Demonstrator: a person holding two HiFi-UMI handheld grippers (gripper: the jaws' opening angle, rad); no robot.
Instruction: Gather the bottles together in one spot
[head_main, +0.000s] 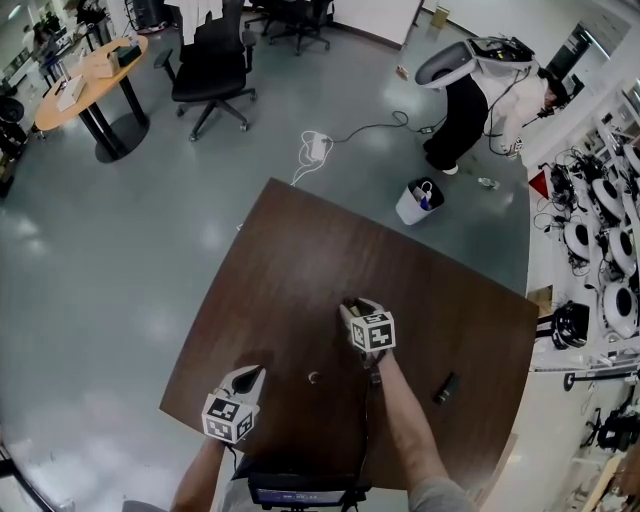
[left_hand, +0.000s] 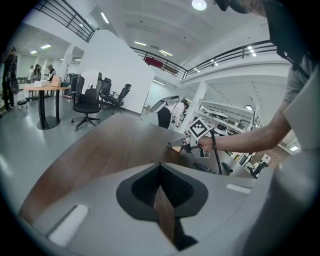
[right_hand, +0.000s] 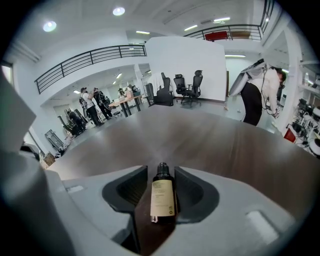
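Dark bottle (right_hand: 162, 197) lies on the table (right_hand: 200, 135) between the slightly parted jaws of the right gripper (right_hand: 161, 170), unclamped; we note a second bottle (head_main: 446, 387) well apart to its right. Left gripper (left_hand: 160, 165) closed, empty. We judge gathering unfinished

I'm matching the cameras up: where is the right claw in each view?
Head view: grey right claw, just below centre.
Left gripper view: right of centre.
Right gripper view: bottom centre, flanking a dark pale-labelled bottle.
Shared landmark: bending person beyond the table.
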